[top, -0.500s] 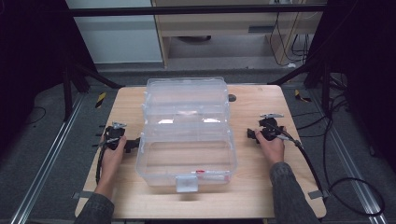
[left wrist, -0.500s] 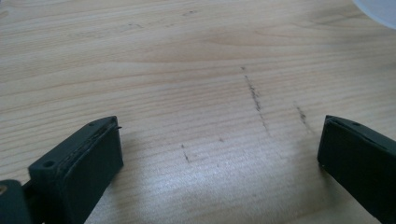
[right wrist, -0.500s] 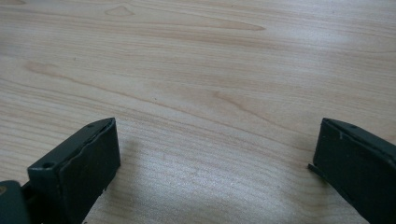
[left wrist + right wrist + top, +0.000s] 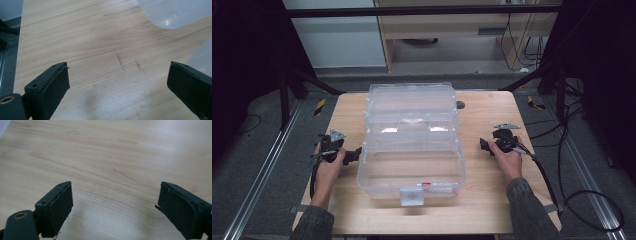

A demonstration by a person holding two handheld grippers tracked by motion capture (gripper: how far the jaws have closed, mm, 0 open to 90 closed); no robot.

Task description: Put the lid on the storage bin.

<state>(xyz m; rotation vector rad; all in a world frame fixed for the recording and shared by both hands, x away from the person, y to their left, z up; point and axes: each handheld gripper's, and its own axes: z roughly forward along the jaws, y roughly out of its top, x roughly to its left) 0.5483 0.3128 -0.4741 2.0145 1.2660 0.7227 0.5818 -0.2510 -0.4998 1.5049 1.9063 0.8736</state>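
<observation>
Clear plastic box sits mid-table. Left gripper just beside its left wall, jaws released, empty. Right gripper near its right side, likewise released.

Barely any change. Your right gripper at the right of the high view sits a touch lower and further from the clear plastic box than half a second back, jaws wide apart over bare wood.

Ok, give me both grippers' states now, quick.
Left gripper: open, nothing between the jaws, beside the clear plastic box.
Right gripper: open, holding nothing, over the bare wooden table.
</observation>
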